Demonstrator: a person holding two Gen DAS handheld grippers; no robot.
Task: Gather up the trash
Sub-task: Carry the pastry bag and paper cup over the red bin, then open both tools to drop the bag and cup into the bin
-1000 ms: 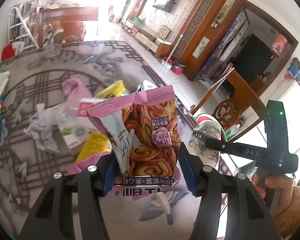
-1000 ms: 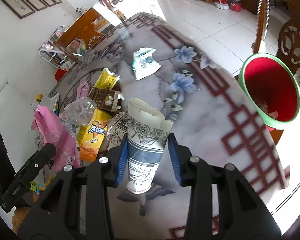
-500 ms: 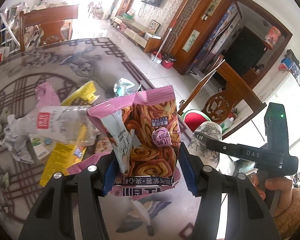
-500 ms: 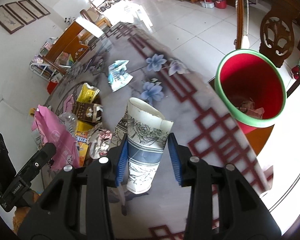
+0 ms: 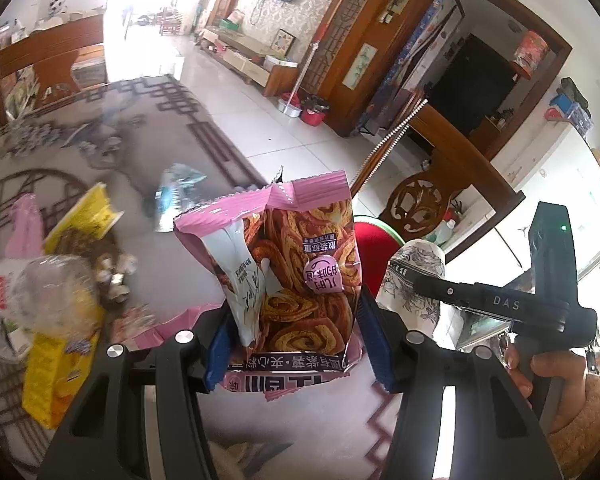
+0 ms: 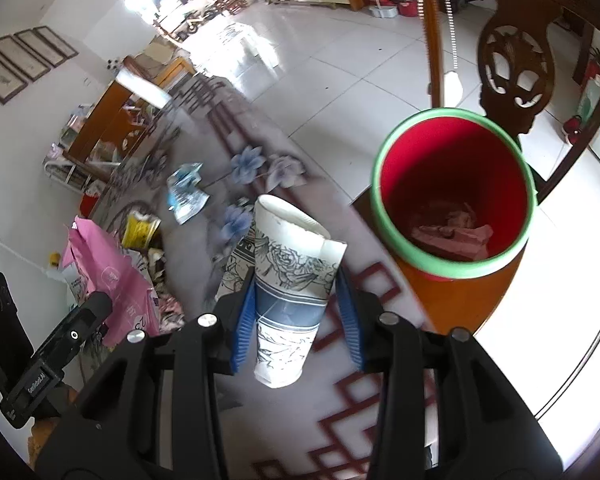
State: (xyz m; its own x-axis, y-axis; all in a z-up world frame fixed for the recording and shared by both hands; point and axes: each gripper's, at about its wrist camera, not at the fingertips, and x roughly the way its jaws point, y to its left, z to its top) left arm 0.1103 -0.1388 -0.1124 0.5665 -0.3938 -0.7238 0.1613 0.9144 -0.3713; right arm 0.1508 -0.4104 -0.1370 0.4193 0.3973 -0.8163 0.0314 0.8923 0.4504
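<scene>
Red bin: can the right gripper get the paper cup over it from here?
Probably yes. The right gripper holds the paper cup clear of the table, and the red bin stands open just beyond the table edge with nothing between them.

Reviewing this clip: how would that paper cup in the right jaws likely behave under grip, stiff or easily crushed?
The paper cup probably crushes easily: its rim already looks dented and flattened between the right gripper jaws. It is likely light, apparently empty. Tilted mouth-forward, it should drop freely into the red bin.
</scene>
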